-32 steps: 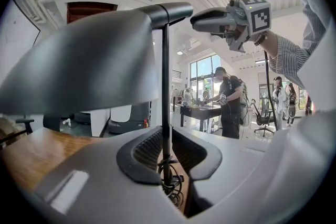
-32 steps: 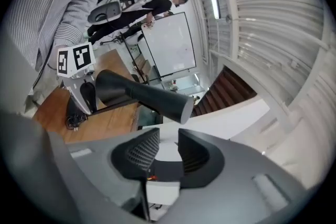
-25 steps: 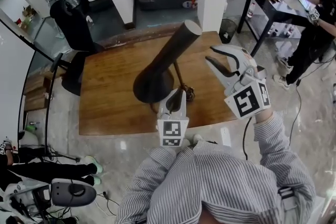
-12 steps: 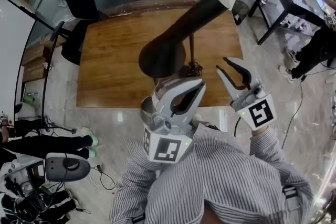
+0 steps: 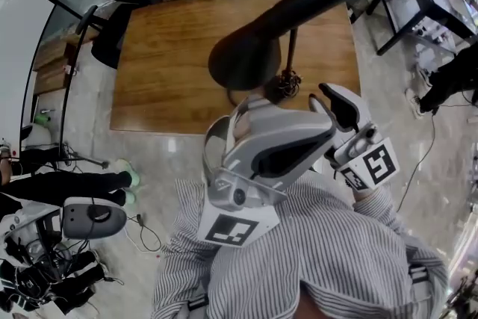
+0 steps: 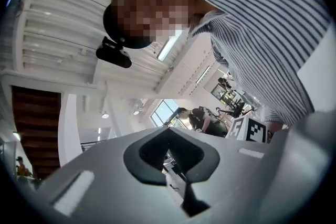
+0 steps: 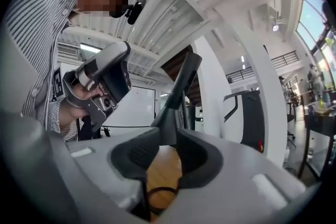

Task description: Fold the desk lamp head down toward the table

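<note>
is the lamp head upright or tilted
Tilted: the desk lamp head slants, its wide mouth low over the wooden table, its narrow end raised.

left tool [image 5: 327, 132]: tilted up, jaws together | right tool [image 5: 332, 99]: level, jaws apart

Striped shirt [image 5: 336, 265], grey left claw [image 5: 326, 131], right claw [image 5: 328, 99]
</note>
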